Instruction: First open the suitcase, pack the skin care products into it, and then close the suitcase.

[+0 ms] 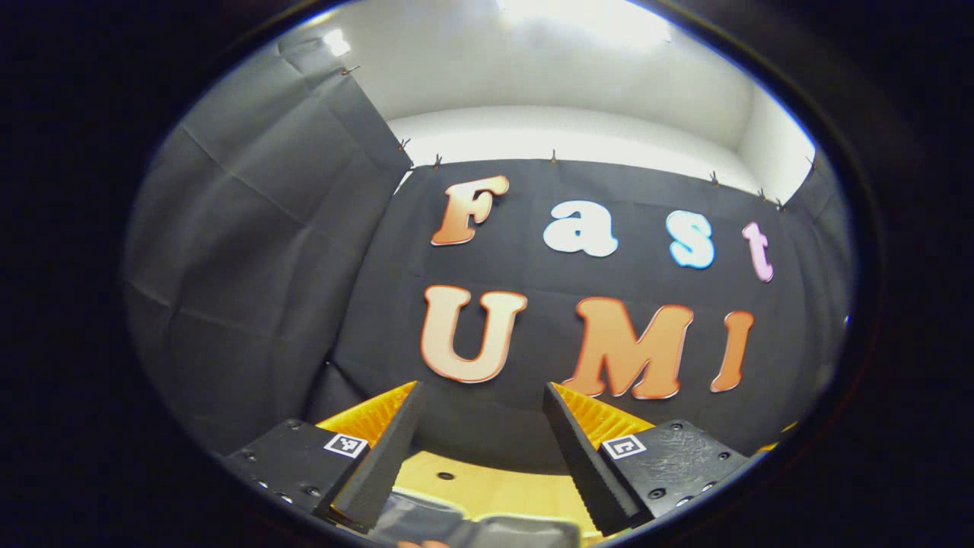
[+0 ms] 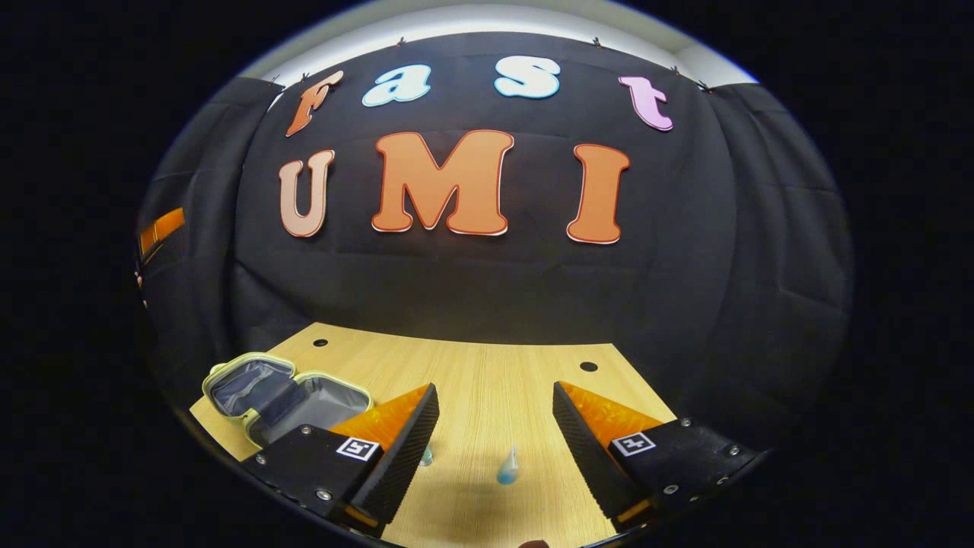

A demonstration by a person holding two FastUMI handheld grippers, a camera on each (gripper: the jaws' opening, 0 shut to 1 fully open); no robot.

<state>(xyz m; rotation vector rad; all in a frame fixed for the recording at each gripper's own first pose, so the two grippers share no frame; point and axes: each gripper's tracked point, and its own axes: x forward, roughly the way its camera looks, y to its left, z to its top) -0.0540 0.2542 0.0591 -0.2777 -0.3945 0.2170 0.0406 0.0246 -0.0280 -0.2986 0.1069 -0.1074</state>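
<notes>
Suitcase (image 2: 285, 396) lies open flat on the wooden surface (image 2: 487, 396), at its left side in the right gripper view. Two lined halves side by side, pale rim around each; long axis runs from far-left to near-right, near half partly behind the right gripper's left finger. In the left gripper view a dark grey edge of the suitcase (image 1: 472, 529) shows low between the fingers, too cropped to read its orientation.

Small blue skin care bottle (image 2: 507, 466) stands upright on the surface, tip pointing up, between the right gripper (image 2: 494, 426) fingers but touching neither. A second small bluish item (image 2: 427, 455) sits just beside the left finger, mostly hidden.

Right jaws spread wide, pinching nothing. Left gripper (image 1: 481, 426) jaws also spread, nothing between them, aimed up at the booth's wall.
</notes>
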